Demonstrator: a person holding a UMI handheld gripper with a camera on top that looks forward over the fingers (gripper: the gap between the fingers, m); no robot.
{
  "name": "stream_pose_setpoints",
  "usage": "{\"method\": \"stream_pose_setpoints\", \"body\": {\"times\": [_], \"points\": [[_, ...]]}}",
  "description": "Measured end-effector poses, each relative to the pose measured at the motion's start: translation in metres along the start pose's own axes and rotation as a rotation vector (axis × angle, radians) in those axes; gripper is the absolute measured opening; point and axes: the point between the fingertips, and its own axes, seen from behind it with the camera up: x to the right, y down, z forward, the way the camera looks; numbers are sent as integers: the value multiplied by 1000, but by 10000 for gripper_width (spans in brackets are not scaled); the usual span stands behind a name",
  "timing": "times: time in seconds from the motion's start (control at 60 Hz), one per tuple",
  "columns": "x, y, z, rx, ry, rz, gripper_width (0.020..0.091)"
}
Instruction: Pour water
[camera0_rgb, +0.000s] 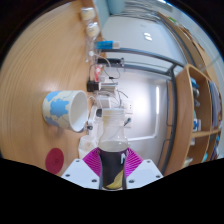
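Observation:
My gripper (113, 168) is shut on a clear plastic bottle (112, 135) with a dark label. Both magenta pads (92, 160) press on its lower part. The bottle runs forward from the fingers, and its neck (100, 95) ends close beside a white cup with a blue pattern (62, 108). The whole scene looks rolled on its side, so the wooden table (35, 70) under the cup appears beside it and the bottle lies tilted towards the cup's mouth. I cannot make out any water stream.
A small pink round object (55, 158) lies on the table near the left finger. Beyond the bottle are a white wall or door (150, 100) and wooden shelves (195, 110). Some small items (105, 48) stand farther along the table.

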Motion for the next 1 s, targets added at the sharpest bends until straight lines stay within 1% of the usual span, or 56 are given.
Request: {"method": "stream_pose_setpoints", "body": {"times": [0.05, 0.083, 0.2, 0.25, 0.267, 0.35, 0.367, 0.383, 0.4, 0.483, 0.65, 0.75, 0.783, 0.867, 0.95, 1.0], "points": [[2, 6, -3, -16, -3, 196, 262], [5, 13, -3, -6, -20, 329, 262], [-3, 27, -2, -10, -60, 838, 262], [-4, 34, -1, 16, -115, 1054, 261], [-6, 34, -1, 28, -131, 1124, 271], [-16, 30, 1, 80, -208, 1425, 271], [-23, 19, 0, 66, -186, 1474, 271], [-25, 26, 3, 88, -205, 1497, 272], [-26, 28, 4, 94, -208, 1518, 272], [-36, 39, 10, 94, -183, 1545, 271], [-54, 36, 15, 118, -189, 1597, 278], [-69, 37, 18, 95, -195, 1603, 283], [-65, 37, 18, 120, -171, 1609, 282], [-66, 38, 14, 120, -162, 1621, 280], [-66, 38, 12, 125, -157, 1619, 308], [-67, 39, 12, 123, -160, 1626, 343]]}}
